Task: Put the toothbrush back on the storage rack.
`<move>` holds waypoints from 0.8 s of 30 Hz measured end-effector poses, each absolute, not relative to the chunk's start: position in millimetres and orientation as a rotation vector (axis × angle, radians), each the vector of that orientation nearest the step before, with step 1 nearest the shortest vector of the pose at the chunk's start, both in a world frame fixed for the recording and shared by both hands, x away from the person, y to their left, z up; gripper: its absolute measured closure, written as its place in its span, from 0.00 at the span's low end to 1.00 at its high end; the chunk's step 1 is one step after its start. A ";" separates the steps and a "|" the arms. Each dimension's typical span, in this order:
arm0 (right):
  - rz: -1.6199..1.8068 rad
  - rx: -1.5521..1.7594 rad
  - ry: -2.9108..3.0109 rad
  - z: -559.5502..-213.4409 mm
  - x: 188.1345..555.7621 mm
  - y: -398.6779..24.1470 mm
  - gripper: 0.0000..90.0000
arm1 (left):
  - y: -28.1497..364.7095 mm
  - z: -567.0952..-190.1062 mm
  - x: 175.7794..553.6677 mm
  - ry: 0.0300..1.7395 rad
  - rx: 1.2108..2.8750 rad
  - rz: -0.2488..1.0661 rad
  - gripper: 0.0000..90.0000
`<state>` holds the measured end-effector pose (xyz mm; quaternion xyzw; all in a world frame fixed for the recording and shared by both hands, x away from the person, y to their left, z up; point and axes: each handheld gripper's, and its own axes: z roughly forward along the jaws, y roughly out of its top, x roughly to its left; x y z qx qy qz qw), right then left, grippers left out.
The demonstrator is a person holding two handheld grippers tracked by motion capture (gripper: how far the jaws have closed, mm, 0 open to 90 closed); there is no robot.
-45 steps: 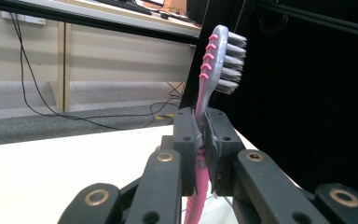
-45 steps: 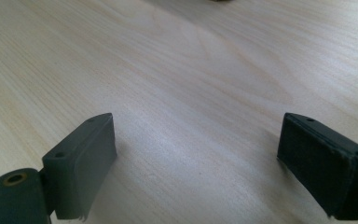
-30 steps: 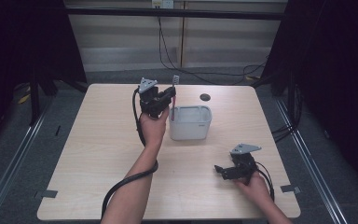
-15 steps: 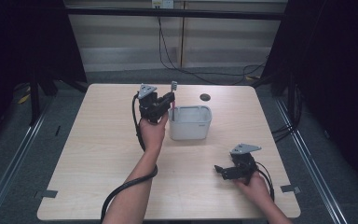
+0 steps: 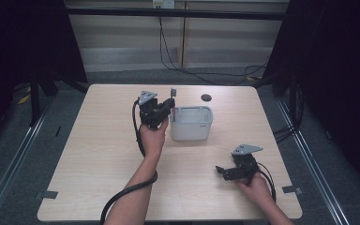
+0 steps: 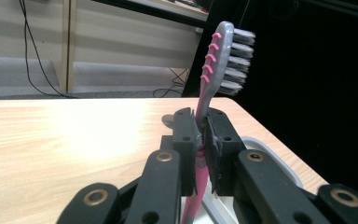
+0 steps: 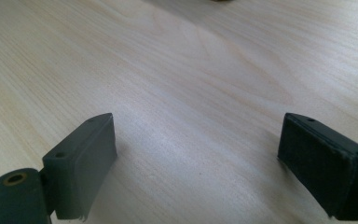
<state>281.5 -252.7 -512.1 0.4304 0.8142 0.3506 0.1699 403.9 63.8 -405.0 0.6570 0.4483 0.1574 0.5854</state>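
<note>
While we look down from the high view, these are the parts we can make out.

Table: we see a pale wooden table (image 5: 98,154) with rounded corners and dark floor around it.

Left gripper: we find the left gripper (image 5: 161,108) held up over the far middle of the table, just beside the left wall of a tub, with the person's left hand (image 5: 153,137) wrapped around its body and a black cable trailing back toward the near edge.

Left grip: in the left gripper view we see its two black jaws pressed tight on a toothbrush (image 6: 216,77), one pad on each side of the handle.

Toothbrush: we see a pink and grey handle standing nearly upright, leaning slightly to the right in the left gripper view; the bristled head rises well above the pads, bristles facing right, and the lower handle runs down below the pads. In the high view the head pokes up above the gripper, near the tub's far left corner.

Tub: we see a white rectangular tub (image 5: 191,132) with its open top facing up, touching nothing that we can tell apart from the table.

Right gripper: we see the right gripper (image 5: 226,171) low at the near right of the table, well apart from the tub, in the person's right hand (image 5: 258,190).

Right grip: in the right gripper view its jaws stand wide apart, with bare wood between them.

Small dark disc: we see a small dark disc (image 5: 206,97) on the table beyond the tub.
</note>
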 end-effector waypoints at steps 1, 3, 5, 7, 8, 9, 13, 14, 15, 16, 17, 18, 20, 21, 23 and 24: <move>0.993 1.223 2.313 -512.0 281.5 -252.7 0.12 | 64.0 -405.8 403.6 1.047 1.535 0.365 0.93; 0.992 1.224 2.314 -512.0 281.4 -252.7 0.12 | 64.6 -407.6 402.7 1.050 1.534 0.364 0.93; 0.996 1.223 2.314 -512.1 281.5 -252.7 0.12 | 65.0 -409.5 401.9 1.050 1.537 0.362 0.93; 0.993 1.223 2.313 -512.0 281.5 -252.7 0.12 | 65.0 -411.5 401.0 1.054 1.537 0.364 0.93; 0.993 1.223 2.313 -512.0 281.5 -252.7 0.12 | 65.1 -412.1 400.7 1.054 1.538 0.363 0.93; 0.995 1.223 2.314 -512.1 281.5 -252.7 0.12 | 65.0 -412.7 400.3 1.055 1.538 0.362 0.93; 0.993 1.223 2.313 -512.1 281.5 -252.7 0.12 | 64.1 -415.0 399.1 1.052 1.547 0.363 0.93; 0.996 1.222 2.314 -512.1 281.5 -252.7 0.12 | 63.9 -415.3 398.7 1.052 1.550 0.363 0.93; 0.995 1.222 2.314 -512.1 281.5 -252.7 0.12 | 63.8 -415.6 398.5 1.050 1.551 0.365 0.93; 0.993 1.223 2.313 -512.0 281.5 -252.7 0.12 | 63.8 -415.7 398.2 1.051 1.554 0.365 0.93; 0.995 1.222 2.314 -512.1 281.5 -252.7 0.12 | 63.9 -416.0 398.0 1.051 1.555 0.366 0.93; 0.995 1.223 2.314 -512.1 281.5 -252.7 0.12 | 63.7 -416.3 397.8 1.051 1.555 0.367 0.93; 0.996 1.223 2.314 -512.1 281.5 -252.7 0.12 | 63.7 -417.2 396.9 1.049 1.562 0.369 0.93; 0.996 1.223 2.314 -512.1 281.5 -252.7 0.12 | 63.4 -417.8 396.7 1.051 1.561 0.368 0.93; 0.996 1.222 2.314 -512.1 281.6 -252.7 0.12 | 63.5 -419.3 396.4 1.049 1.566 0.368 0.93; 0.996 1.222 2.314 -512.2 281.6 -252.7 0.12 | 63.1 -420.0 396.2 1.050 1.568 0.366 0.93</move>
